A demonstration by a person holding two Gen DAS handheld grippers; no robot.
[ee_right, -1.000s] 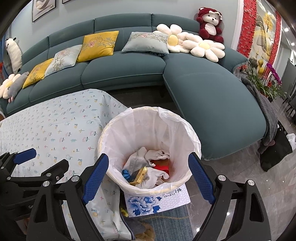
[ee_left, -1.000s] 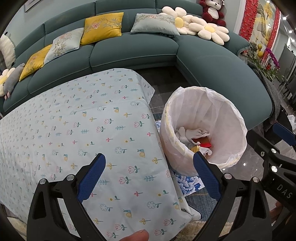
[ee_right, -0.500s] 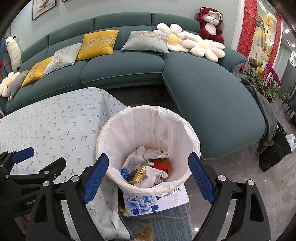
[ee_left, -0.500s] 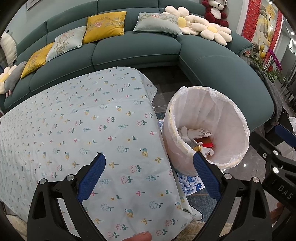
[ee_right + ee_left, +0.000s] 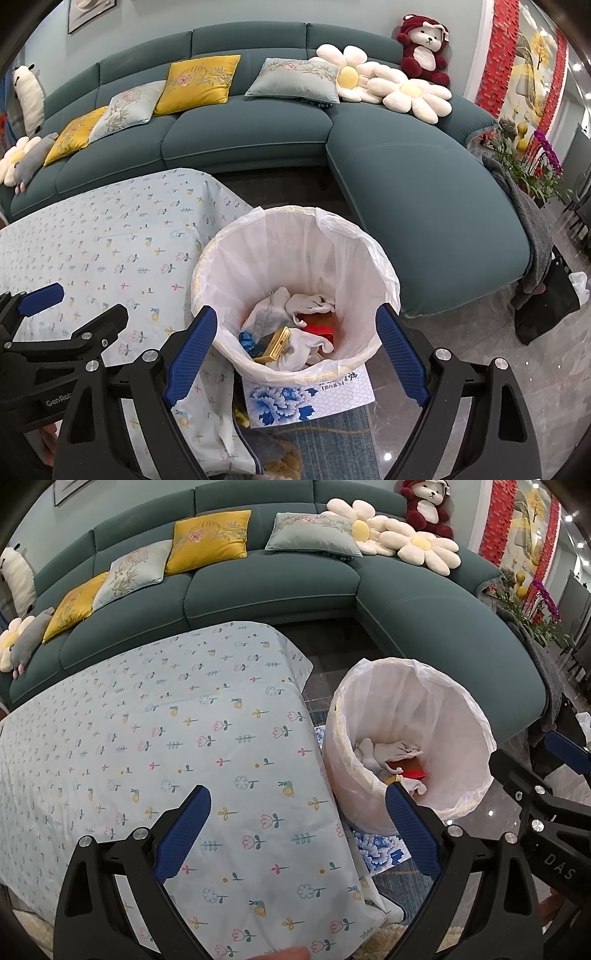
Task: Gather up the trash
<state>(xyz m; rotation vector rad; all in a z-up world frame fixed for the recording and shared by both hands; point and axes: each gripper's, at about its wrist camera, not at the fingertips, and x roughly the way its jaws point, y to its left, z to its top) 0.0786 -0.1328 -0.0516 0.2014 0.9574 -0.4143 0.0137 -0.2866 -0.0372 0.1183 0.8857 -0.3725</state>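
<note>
A round trash bin (image 5: 229,266) lined with a white bag stands on the floor beside the table; it also shows in the left wrist view (image 5: 465,716). Inside lie crumpled white tissues (image 5: 306,302), a red packet (image 5: 321,326), a gold box (image 5: 275,345) and a blue scrap (image 5: 246,339). My right gripper (image 5: 295,349) is open and empty, above the bin's near rim. My left gripper (image 5: 297,829) is open and empty over the table's right edge, left of the bin. The right gripper's body shows at the right of the left wrist view (image 5: 535,797).
A table with a pale floral cloth (image 5: 147,738) fills the left. A blue-flowered white box (image 5: 306,395) lies under the bin. A teal corner sofa (image 5: 424,177) with cushions curves behind and to the right. A dark bag (image 5: 550,306) and potted flowers (image 5: 532,166) stand at far right.
Both views have drawn back and risen slightly, so the bin sits a little lower and farther. Both grippers stay open and empty.
</note>
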